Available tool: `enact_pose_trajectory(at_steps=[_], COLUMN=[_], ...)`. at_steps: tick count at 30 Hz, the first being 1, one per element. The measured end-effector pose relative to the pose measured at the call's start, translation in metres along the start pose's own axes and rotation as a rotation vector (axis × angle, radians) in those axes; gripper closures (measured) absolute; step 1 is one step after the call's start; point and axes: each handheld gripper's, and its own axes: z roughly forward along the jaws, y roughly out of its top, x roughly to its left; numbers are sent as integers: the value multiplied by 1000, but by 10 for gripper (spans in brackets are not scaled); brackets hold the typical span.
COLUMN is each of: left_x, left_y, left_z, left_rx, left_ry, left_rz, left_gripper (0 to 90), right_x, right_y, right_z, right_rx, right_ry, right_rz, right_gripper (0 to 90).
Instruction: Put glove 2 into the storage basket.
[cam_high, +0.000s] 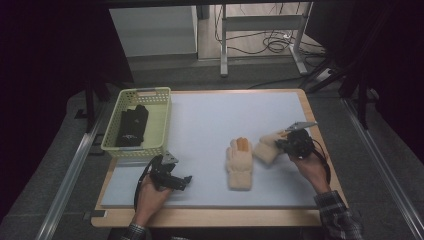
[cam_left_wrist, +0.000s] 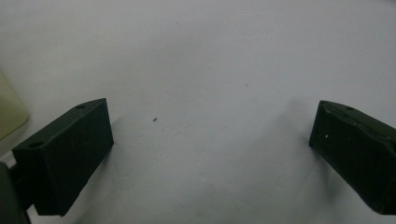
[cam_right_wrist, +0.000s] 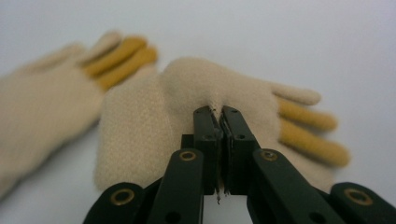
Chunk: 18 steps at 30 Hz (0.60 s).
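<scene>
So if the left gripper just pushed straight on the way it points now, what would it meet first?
Probably just the bare white mat. The left gripper is open, jaws wide apart over empty surface. The cream gloves lie farther along, though depth is unclear.

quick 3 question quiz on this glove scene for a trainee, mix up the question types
1. True or false: the right tool is shut on a cream glove.
2. What lies in the yellow basket? A) a dark folded item B) a cream glove C) nothing
3. Fill in: the left tool has its jaws ____ over the bare white mat.

Key:
1. True; a fold of the knit is pinched between its jaws.
2. A.
3. Open; the second glove lies flat on the mat beside the held one.
</scene>
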Motion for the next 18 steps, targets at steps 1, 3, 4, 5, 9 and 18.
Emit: enact_pose_trajectory(at_steps=[1, 3, 4, 5, 9, 18], left_x=[0, 0, 0, 0, 0, 0], left_y=[0, 0, 0, 0, 0, 0], left_z=[0, 0, 0, 0, 0, 0], left_rx=[0, 0, 0, 0, 0, -1], left_ry=[0, 0, 0, 0, 0, 0], left_rz=[0, 0, 0, 0, 0, 0], left_gripper=[0, 0, 0, 0, 0, 0], right_x=[0, -1, -4, -7, -15, 1], right_y=[-8, -21, -26, -30, -42, -61], right_z=[-1, -6, -10, -15, -20, 4], right_rx=[-3, -15, -32, -51, -71, -34], right_ry=[-2, -27, -37, -46, -67, -115], right_rz=[0, 10, 27, 62, 137, 98], right_gripper=[764, 680, 660, 653, 620, 627])
